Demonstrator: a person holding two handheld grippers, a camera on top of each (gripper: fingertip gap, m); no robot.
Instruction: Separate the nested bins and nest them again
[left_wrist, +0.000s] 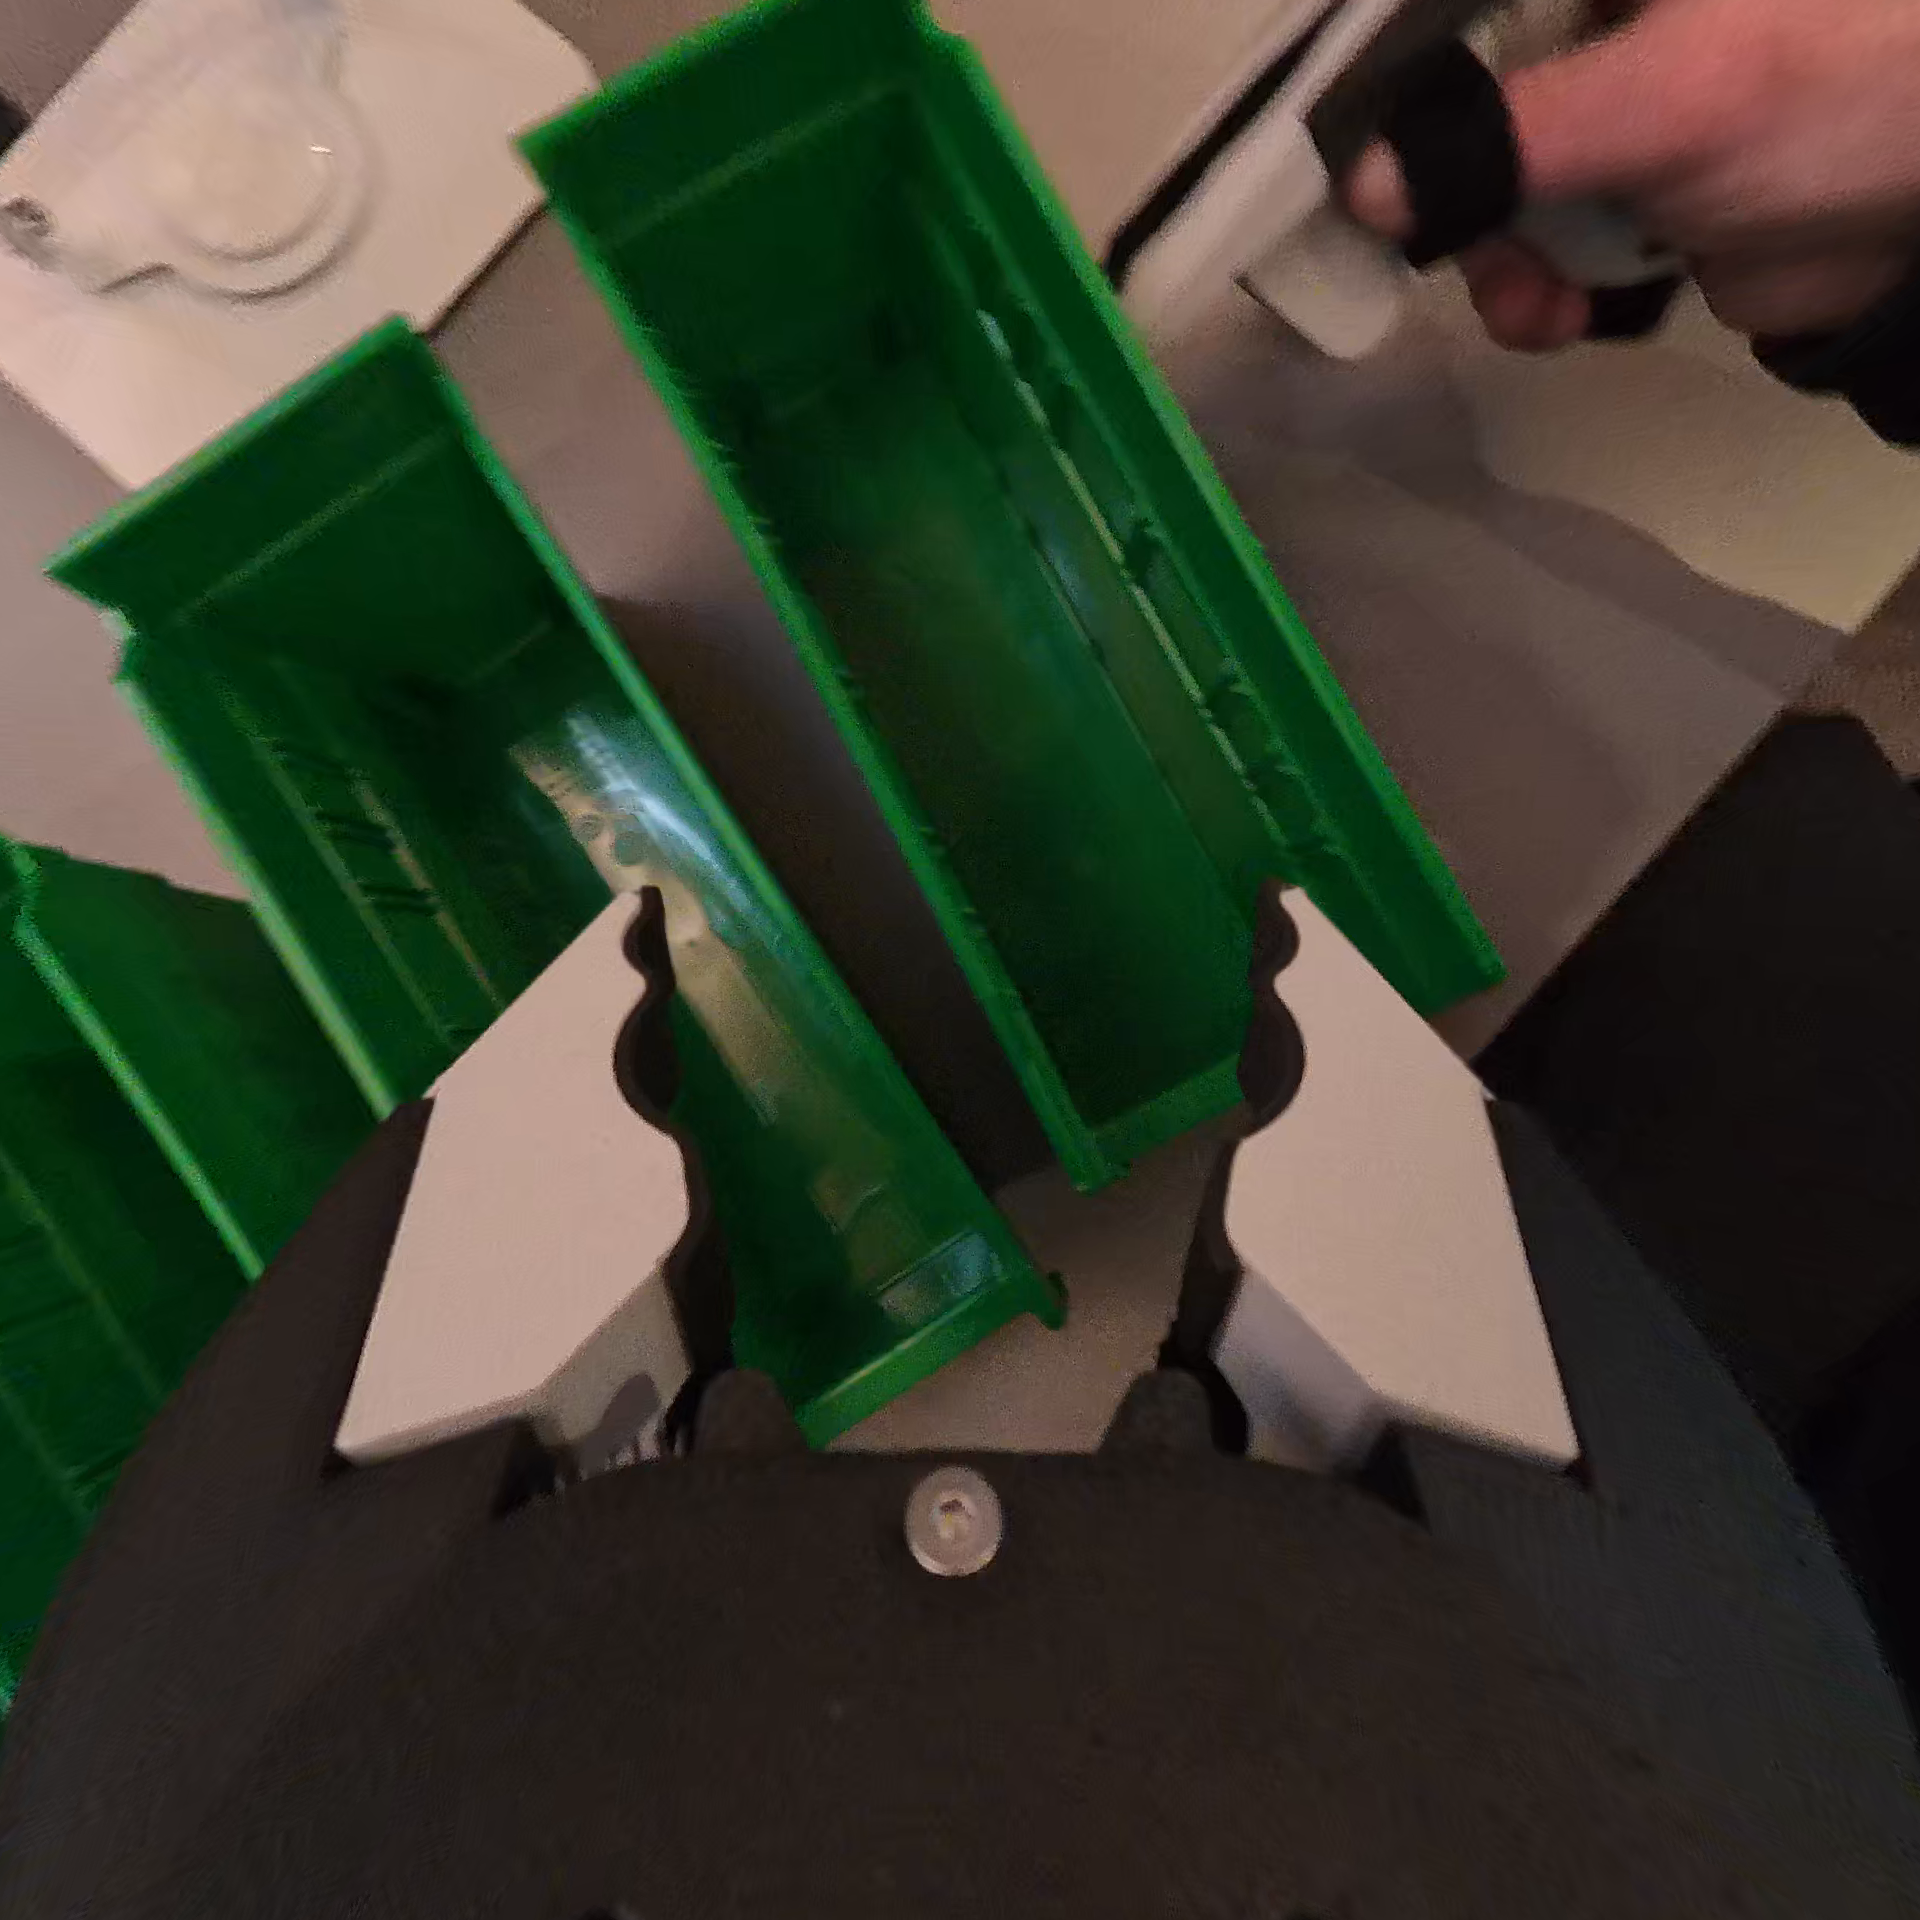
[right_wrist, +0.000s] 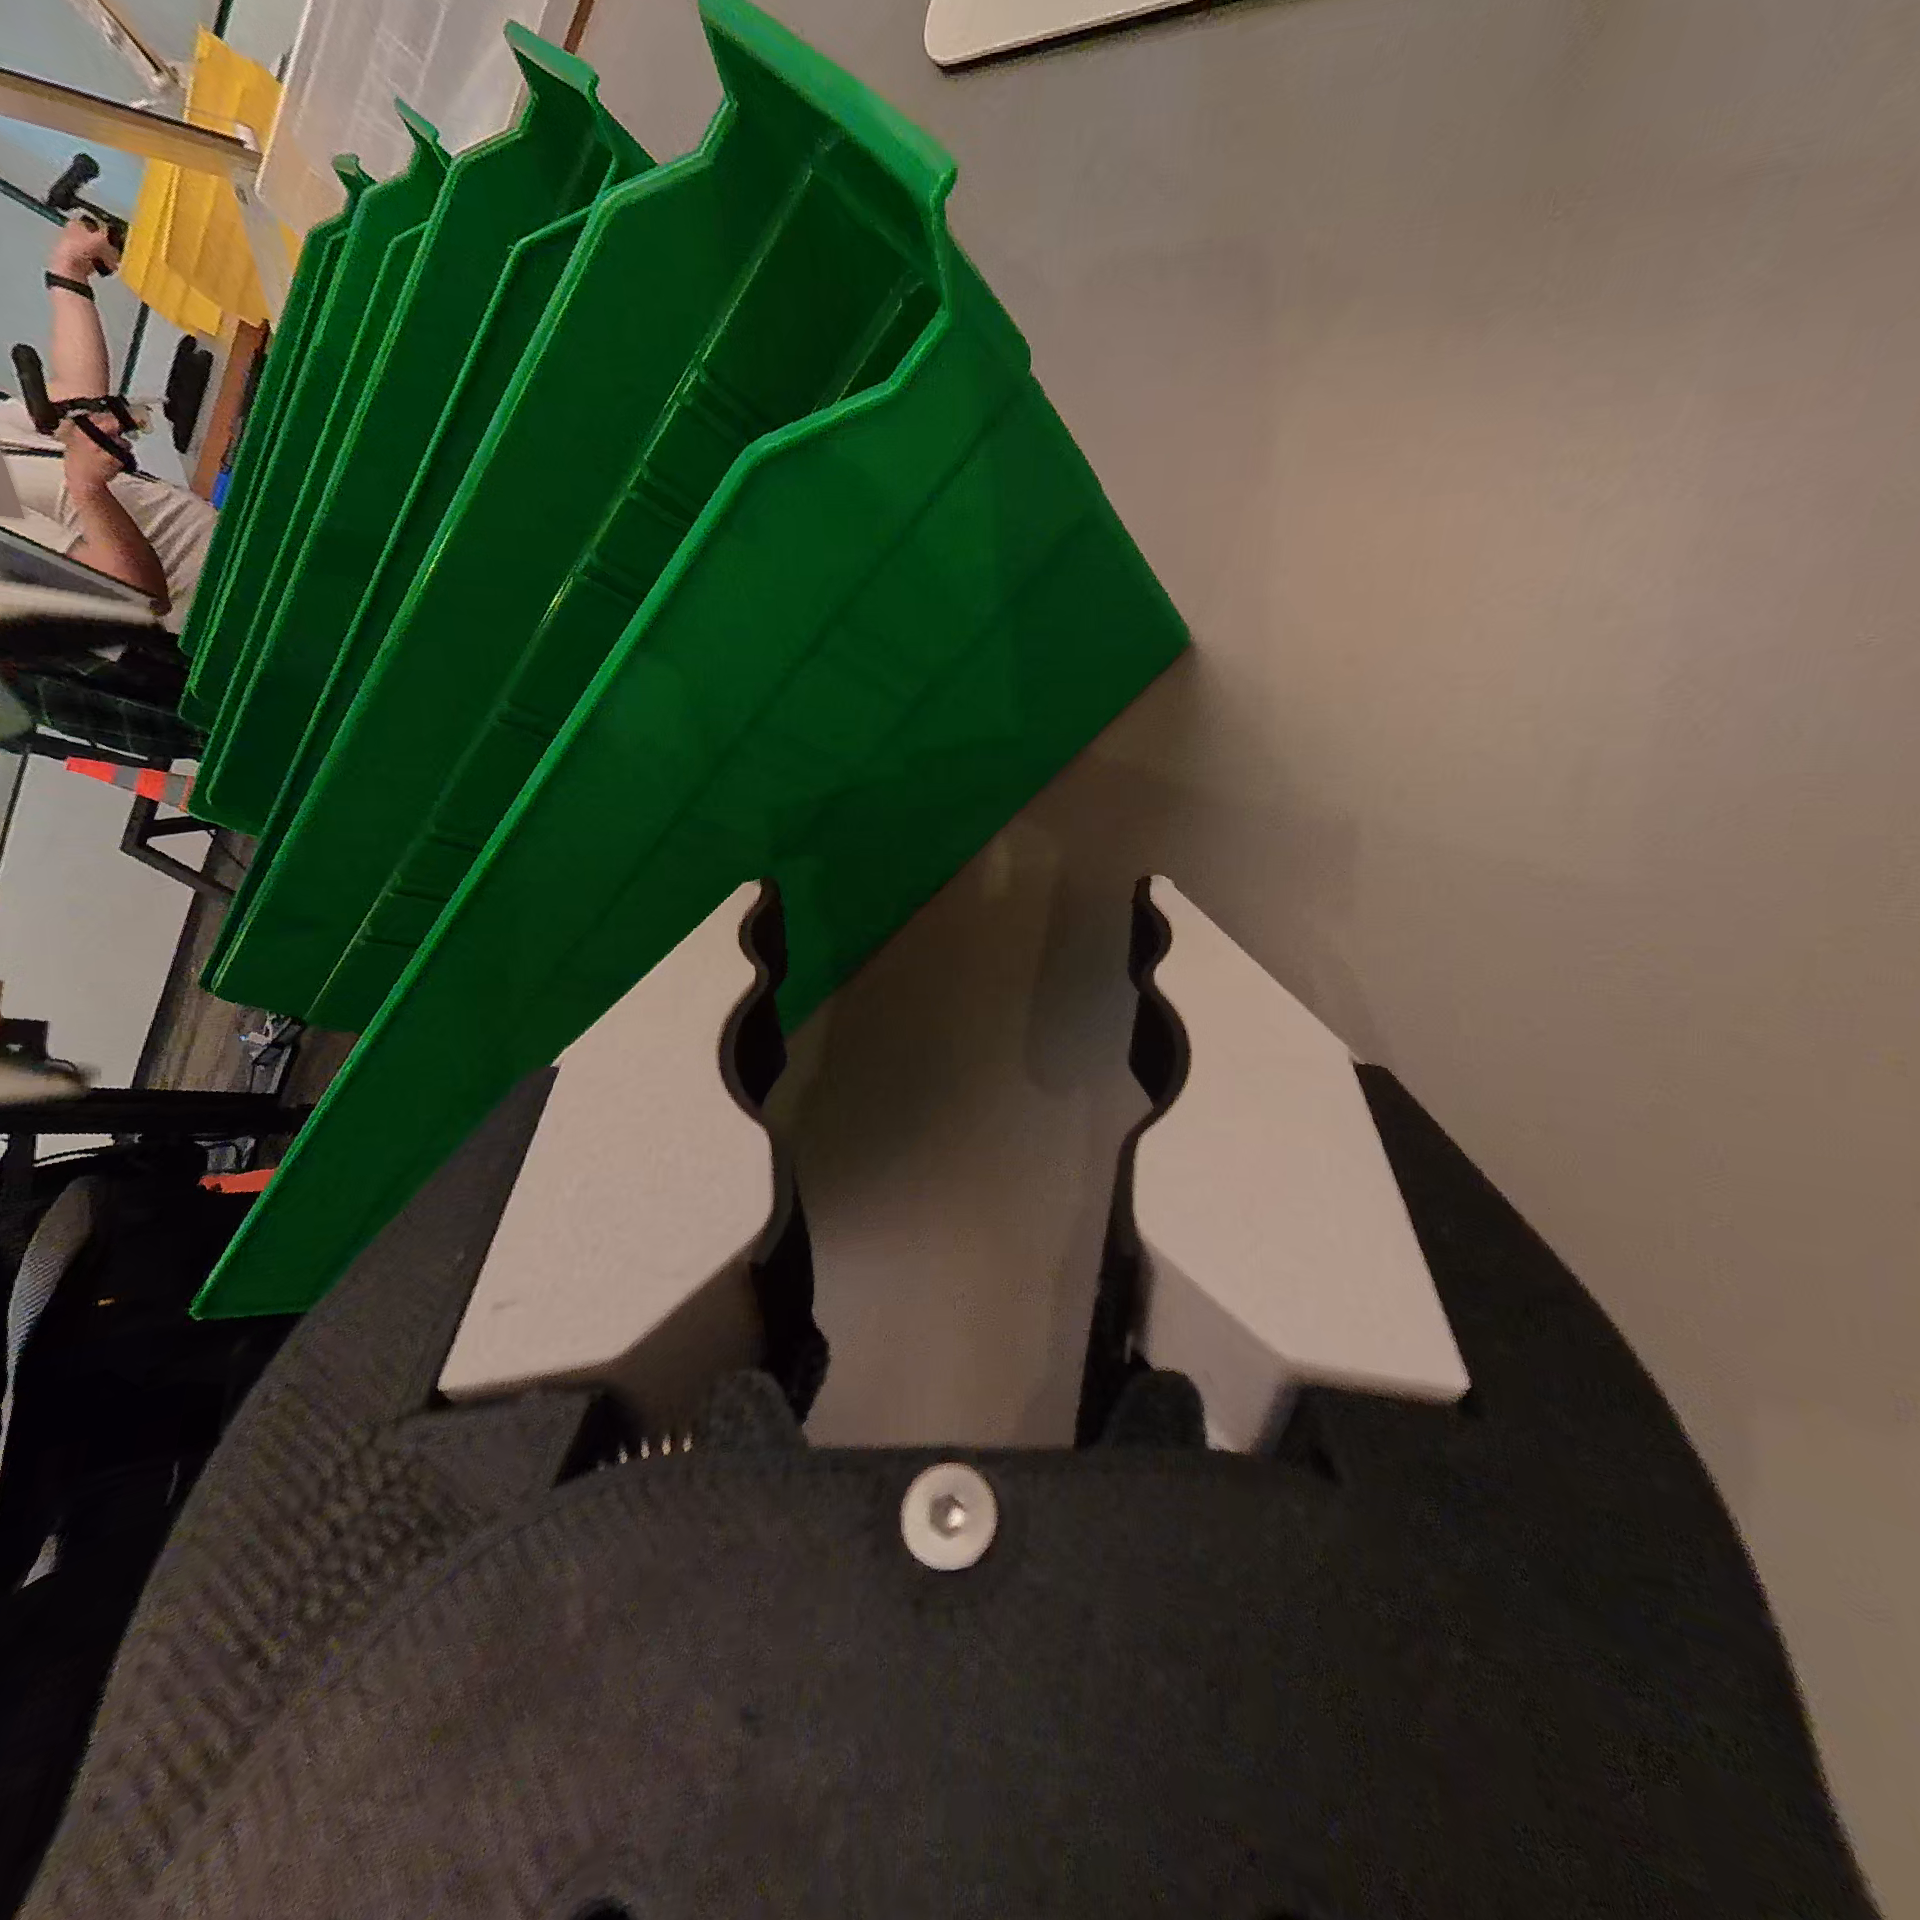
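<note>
Grey table (left_wrist: 1455, 644) bears separate green bins (left_wrist: 935, 582), white mat (left_wrist: 260, 208).

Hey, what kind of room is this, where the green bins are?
Probably an office or lab workspace, not a home. The green bins stand on a plain grey table, a black office chair sits beside it, and another person is working in the background.

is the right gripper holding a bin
No, the right gripper is open with bare table between its fingers, beside the green bin.
</note>
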